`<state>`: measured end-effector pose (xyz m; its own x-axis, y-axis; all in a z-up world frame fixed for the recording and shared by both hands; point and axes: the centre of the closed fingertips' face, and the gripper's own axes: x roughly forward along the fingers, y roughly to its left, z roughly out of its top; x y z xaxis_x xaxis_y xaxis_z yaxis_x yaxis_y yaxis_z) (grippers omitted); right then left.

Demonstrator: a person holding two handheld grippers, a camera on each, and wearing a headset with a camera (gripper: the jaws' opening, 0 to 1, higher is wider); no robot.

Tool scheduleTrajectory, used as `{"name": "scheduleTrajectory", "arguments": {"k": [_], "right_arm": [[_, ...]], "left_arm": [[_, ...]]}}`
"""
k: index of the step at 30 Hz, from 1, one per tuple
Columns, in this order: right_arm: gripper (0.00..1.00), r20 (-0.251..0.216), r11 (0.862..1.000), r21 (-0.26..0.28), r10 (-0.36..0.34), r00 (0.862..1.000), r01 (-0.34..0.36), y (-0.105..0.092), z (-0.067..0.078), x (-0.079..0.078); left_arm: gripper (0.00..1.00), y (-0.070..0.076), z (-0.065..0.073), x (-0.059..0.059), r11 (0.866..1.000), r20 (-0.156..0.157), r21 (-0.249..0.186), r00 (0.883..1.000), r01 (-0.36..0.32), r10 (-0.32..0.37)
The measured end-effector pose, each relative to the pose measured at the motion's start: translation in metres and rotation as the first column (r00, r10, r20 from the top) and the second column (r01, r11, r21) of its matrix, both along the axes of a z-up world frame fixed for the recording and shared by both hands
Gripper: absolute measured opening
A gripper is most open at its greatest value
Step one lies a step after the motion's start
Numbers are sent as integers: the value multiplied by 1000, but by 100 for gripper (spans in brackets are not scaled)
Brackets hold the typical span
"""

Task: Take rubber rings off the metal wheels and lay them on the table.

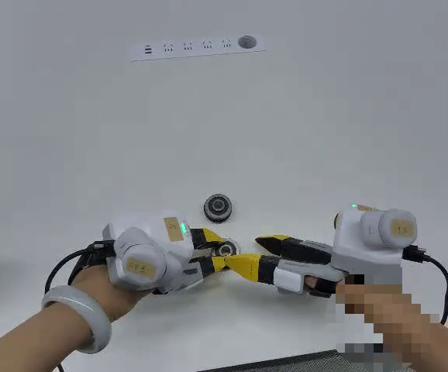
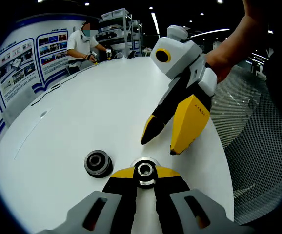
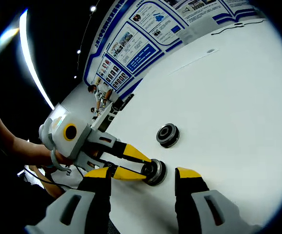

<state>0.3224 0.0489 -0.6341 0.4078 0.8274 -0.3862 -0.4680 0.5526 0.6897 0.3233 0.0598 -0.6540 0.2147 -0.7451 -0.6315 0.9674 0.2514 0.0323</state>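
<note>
White worktop (image 1: 325, 139) runs back to a power strip (image 1: 197, 46) in the head view. The left gripper (image 1: 221, 251) is clamped on one metal wheel (image 1: 226, 248). The right gripper (image 1: 242, 252), jaws apart, points at it from the opposite side. A second wheel (image 1: 218, 207) lies free just beyond, apart from both.

From the left gripper view, its own jaws pinch the held wheel by its sides, hub facing the camera. The right gripper's spread tips hover near it, not touching.

From the right gripper view, the held wheel sits between the open jaws. A dark band round its edge looks like the rubber ring (image 3: 160, 176).

My judgement: keep the left clamp firm, bite only the ring's edge, and peel it sideways off the rim.
</note>
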Motion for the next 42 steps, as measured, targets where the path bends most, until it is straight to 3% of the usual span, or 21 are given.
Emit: {"name": "scheduleTrajectory", "arguments": {"k": [20, 42], "right_arm": [[40, -63, 999, 37, -14, 998, 17, 10, -10, 10], [40, -92, 998, 52, 23, 995, -18, 19, -12, 8]], "left_arm": [[13, 0, 0, 0, 1000, -4, -7, 1000, -7, 7], [13, 1, 0, 0, 1000, -8, -16, 1000, -17, 17]]}}
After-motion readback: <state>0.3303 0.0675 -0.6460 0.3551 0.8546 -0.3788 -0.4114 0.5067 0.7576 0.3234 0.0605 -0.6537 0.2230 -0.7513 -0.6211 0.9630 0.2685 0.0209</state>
